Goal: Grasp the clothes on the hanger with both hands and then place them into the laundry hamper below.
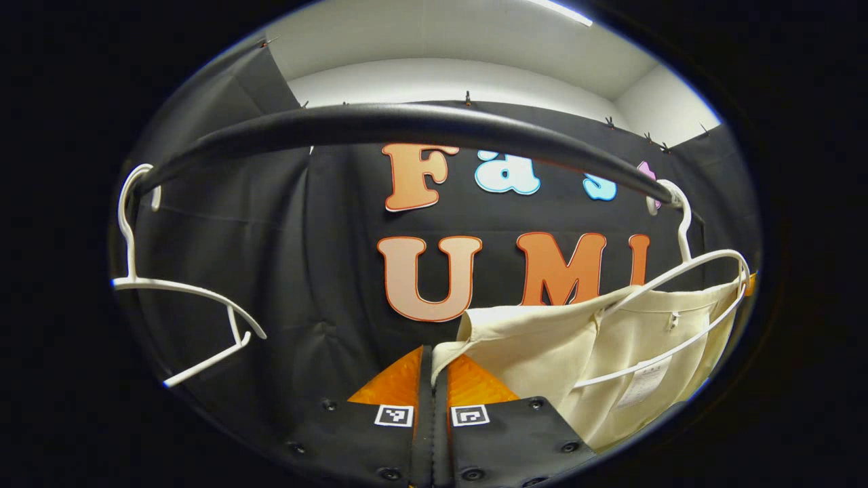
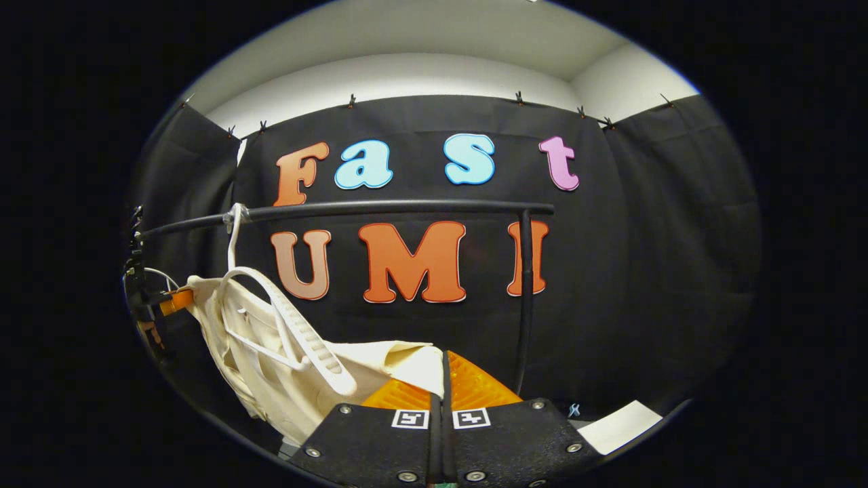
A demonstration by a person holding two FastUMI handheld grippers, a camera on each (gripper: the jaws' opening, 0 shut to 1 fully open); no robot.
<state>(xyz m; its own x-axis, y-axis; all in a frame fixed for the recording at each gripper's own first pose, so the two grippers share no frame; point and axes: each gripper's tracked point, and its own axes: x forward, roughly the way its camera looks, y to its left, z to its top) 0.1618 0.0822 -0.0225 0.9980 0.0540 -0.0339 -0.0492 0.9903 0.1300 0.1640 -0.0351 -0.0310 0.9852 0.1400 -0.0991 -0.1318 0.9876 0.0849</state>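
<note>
Cream garment (image 1: 542, 339) pinched in both closed grippers (image 1: 432, 369) (image 2: 444, 373), white hanger (image 2: 291, 325) on rail (image 2: 380, 207)

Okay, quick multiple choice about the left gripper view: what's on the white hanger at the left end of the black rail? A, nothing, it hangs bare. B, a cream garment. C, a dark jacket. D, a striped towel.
A: the white hanger at the left end of the black rail hangs bare, while the cream garment is on the other white hanger at the right end.
</note>
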